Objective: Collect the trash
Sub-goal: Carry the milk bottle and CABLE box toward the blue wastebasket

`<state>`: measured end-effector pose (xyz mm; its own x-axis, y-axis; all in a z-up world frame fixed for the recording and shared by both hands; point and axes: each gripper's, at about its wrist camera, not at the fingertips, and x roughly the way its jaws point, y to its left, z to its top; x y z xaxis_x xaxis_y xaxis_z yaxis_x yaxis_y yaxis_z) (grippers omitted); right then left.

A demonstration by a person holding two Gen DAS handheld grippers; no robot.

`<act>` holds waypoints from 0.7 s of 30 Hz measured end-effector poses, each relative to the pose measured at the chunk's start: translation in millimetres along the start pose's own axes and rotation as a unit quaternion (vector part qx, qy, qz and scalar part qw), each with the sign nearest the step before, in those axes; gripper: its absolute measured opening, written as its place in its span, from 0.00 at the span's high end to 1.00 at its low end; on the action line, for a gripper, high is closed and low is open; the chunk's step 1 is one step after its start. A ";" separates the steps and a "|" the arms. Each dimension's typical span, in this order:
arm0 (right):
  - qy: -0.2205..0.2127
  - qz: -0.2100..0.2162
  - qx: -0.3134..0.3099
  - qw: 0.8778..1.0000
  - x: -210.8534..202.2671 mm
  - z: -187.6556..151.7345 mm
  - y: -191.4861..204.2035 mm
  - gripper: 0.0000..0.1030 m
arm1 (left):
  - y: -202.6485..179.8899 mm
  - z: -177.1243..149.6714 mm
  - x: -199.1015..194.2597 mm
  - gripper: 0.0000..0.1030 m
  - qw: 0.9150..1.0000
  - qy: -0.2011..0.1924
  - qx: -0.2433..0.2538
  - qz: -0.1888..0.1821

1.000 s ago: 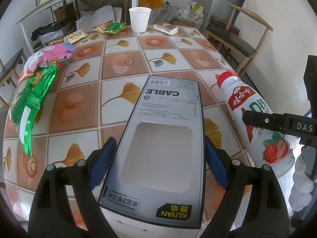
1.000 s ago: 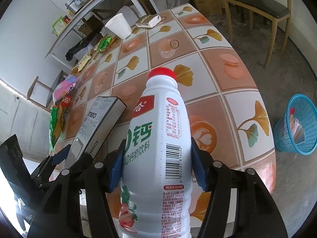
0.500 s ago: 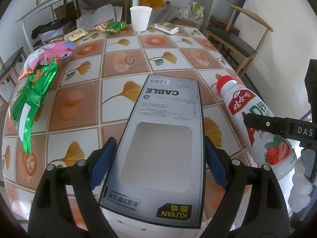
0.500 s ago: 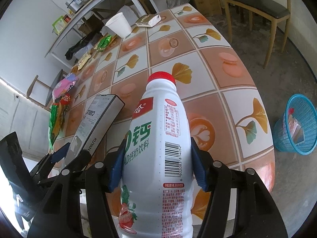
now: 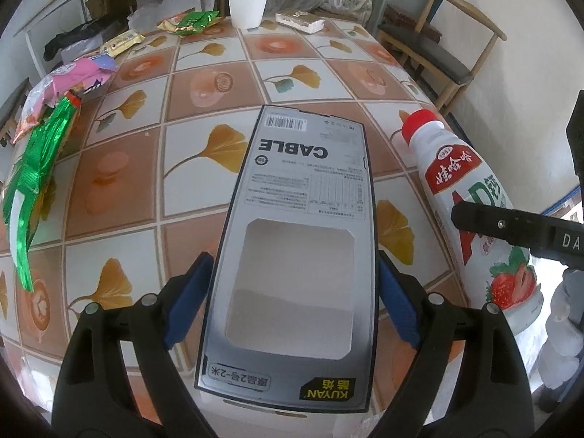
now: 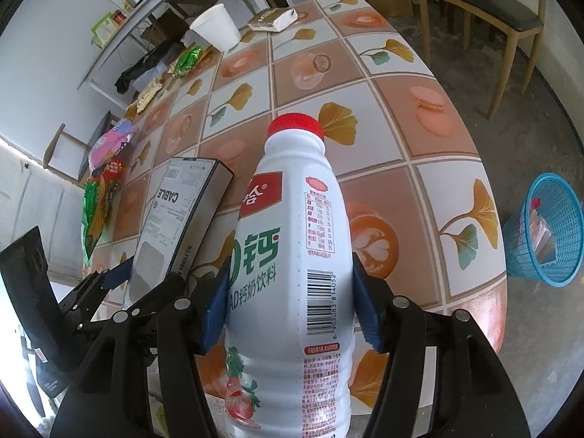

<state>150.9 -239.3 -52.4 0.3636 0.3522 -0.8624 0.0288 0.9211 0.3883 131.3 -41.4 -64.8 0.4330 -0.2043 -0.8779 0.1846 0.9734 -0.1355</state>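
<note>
Your left gripper (image 5: 292, 299) has its jaws clamped on the long sides of a flat grey cardboard box (image 5: 303, 219), blue pads pressed to both edges, box tilted up off the counter (image 5: 120, 189) w/ far end pointing away. Box: matte grey, black border, rounded-rect window cutout showing white inside. Print reads "CABLE", barcode at far end, fine spec table in the middle, yellow "KUYAN" tag + Chinese text at near end.

Your right gripper (image 6: 292, 303) has its jaws gripping a white plastic bottle (image 6: 292, 255) around its lower body, pads touching both sides. Bottle: smooth, rounded shoulders, red ribbed screw cap, red label band, green Chinese characters w/ "AD", strawberry pic near base, barcode + nutrition panel on the side. Held off the counter, roughly upright along the jaws. Box and bottle sit side by side, near each other, not touching.

Counter: glossy tile-pattern cover, orange/white squares w/ ginkgo leaves, macarons, latte cups. Still on it: crinkly green foil wrapper (image 5: 33, 179) and pink snack bag (image 5: 73, 80) at left edge, white paper cup (image 5: 248, 3) upright at far end, small wrapped bar (image 5: 299, 20) beside it, green and yellow wrappers (image 5: 189, 22) left of cup.

Blue mesh plastic basket (image 6: 544, 230) on the concrete floor right of the counter, some trash inside. Wooden chair (image 6: 481, 11) w/ dark seat beyond.
</note>
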 end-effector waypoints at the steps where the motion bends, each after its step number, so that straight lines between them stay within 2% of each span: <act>1: 0.001 -0.002 0.000 1.000 0.7 0.7 0.5 0.43 | -0.3 0.6 1.0 0.19 1.000 0.001 0.000 0.000; 9: 0.016 -0.010 -0.003 1.000 11.1 3.5 4.5 0.43 | 0.6 7.7 7.4 0.19 1.000 -0.008 -0.005 -0.006; 21: -0.008 -0.015 0.009 1.000 3.8 4.5 8.1 0.44 | 9.3 8.5 -4.5 0.21 0.999 -0.030 -0.022 -0.031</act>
<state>156.6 -231.2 -51.1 0.3764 0.3215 -0.8689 0.0575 0.9280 0.3682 138.6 -32.3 -58.2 0.4735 -0.2684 -0.8389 0.1746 0.9621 -0.2094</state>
